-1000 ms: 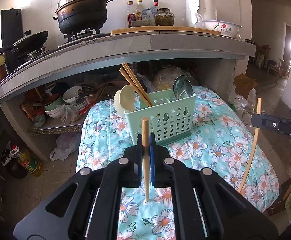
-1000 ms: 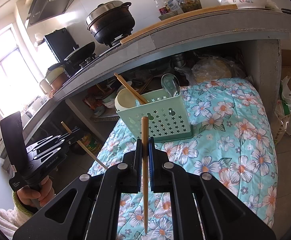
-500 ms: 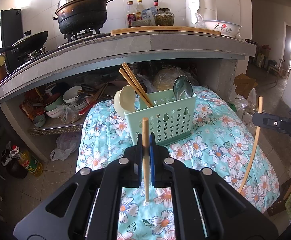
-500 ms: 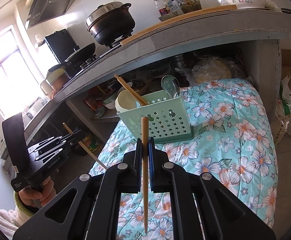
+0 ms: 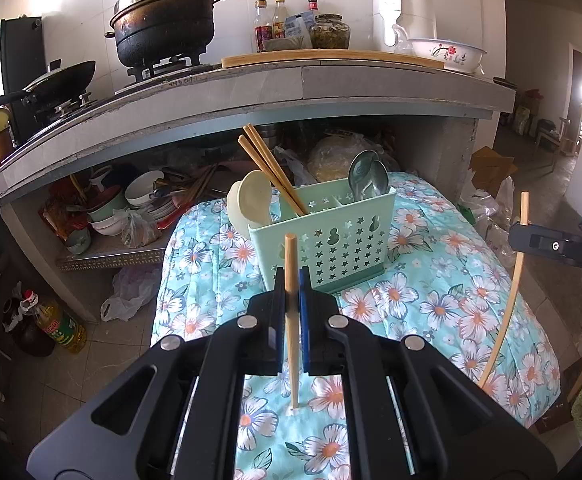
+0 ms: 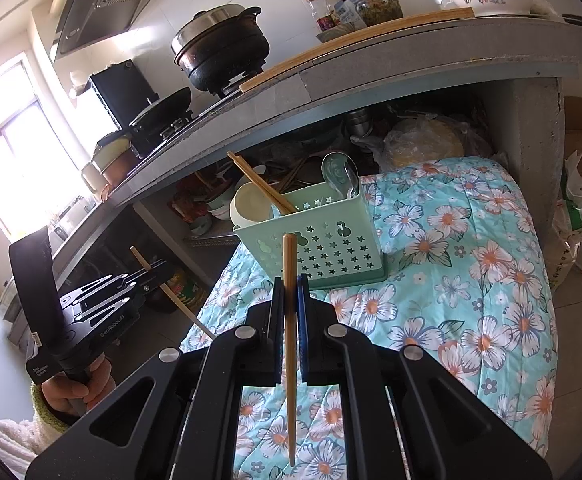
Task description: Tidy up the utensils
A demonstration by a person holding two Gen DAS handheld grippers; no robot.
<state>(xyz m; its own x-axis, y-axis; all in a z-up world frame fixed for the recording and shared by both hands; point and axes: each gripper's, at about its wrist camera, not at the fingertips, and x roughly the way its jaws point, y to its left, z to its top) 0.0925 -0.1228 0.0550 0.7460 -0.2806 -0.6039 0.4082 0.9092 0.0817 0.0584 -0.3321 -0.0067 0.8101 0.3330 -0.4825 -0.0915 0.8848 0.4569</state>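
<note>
The left gripper (image 5: 291,292) is clenched on one upright wooden chopstick (image 5: 290,320); the right gripper (image 6: 289,296) grips a second chopstick (image 6: 289,340) the same way. Both hang above the floral cloth (image 5: 431,300). Beyond them stands the green utensil basket (image 5: 331,240), holding two chopsticks (image 5: 269,168), pale spoons (image 5: 251,200) and metal spoons (image 5: 367,176), under the grey counter (image 5: 331,84)
</note>
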